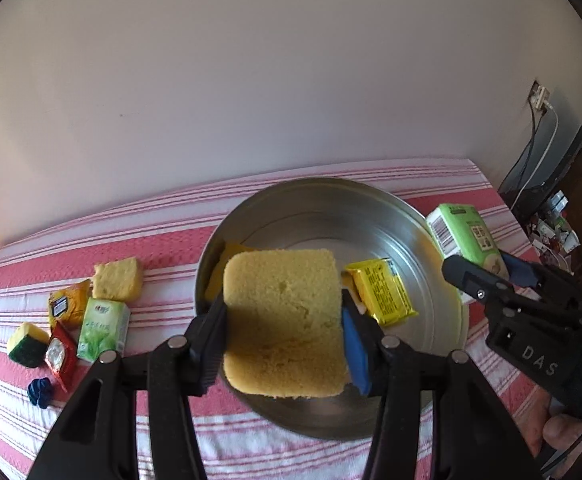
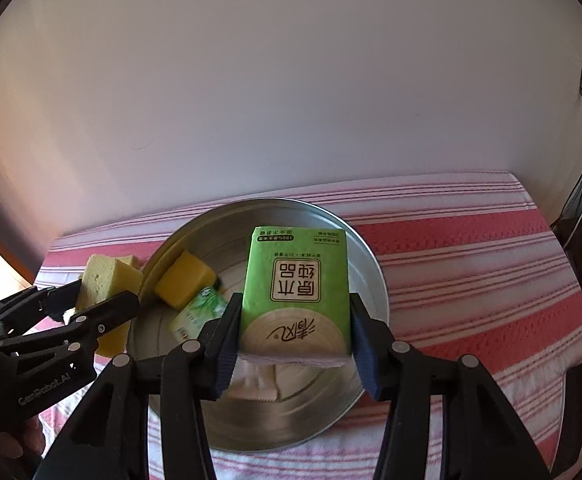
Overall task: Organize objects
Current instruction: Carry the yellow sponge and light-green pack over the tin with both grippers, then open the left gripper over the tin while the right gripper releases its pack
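Left gripper pinching a yellow sponge above the steel pan's 7 o'clock rim; right gripper clamping a green tissue pack over the pan's centre.

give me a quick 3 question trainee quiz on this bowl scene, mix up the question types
1. True or false: the left hand-held gripper holds a yellow sponge above the metal bowl.
2. What does the right hand-held gripper hold? A) red sachet B) green tissue pack C) blue hair tie
3. Fill in: the loose items left of the bowl lie on a red and white ____ cloth.

Key: 1 true. 2 B. 3 striped.
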A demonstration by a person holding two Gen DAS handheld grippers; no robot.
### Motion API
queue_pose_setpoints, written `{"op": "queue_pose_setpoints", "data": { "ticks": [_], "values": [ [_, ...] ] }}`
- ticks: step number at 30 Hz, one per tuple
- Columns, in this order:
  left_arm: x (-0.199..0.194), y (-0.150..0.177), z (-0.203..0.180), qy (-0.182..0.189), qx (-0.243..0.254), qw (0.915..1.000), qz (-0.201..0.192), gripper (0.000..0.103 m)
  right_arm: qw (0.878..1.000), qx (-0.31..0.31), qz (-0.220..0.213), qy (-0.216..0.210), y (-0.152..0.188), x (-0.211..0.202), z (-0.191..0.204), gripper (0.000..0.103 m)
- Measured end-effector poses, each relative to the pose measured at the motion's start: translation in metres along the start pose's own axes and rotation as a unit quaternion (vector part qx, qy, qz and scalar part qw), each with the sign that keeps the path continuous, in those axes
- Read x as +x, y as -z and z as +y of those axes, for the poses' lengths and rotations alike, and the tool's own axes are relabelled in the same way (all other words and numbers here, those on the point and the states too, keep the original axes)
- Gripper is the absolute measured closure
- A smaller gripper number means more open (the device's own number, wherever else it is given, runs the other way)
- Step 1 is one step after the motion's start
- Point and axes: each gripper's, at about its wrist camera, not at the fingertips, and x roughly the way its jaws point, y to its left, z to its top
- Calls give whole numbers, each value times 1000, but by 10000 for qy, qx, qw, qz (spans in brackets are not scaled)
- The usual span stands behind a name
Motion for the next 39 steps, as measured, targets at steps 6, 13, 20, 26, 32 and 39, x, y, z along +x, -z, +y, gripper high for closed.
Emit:
{"op": "queue_pose_setpoints", "data": {
  "ticks": [6, 13, 20, 26, 32, 39],
  "values": [
    [23, -6, -4, 10, 35, 9998, 192, 53, 9999, -13, 136, 73, -6, 25, -11, 51],
    [46, -12, -7, 20, -2, 9993, 386, 53, 9996, -55, 237, 112, -11, 41, -13, 51],
    [61, -15, -9, 79, -20, 9987, 504, 53, 9993, -122, 313, 135, -17, 53, -7, 51],
    [72, -15, -5, 35, -74, 9980, 621, 52, 9991, -87, 418, 33, -19, 63, -3, 50],
    [69, -19, -3, 34, -157, 9979, 632, 38, 9984, 171, 525, -127, -21, 66, -11, 49],
    [54, -22, 3, -335, -246, 9983, 397, 10, 9989, 379, 259, -75, -23, 48, -17, 48]
  ]
}}
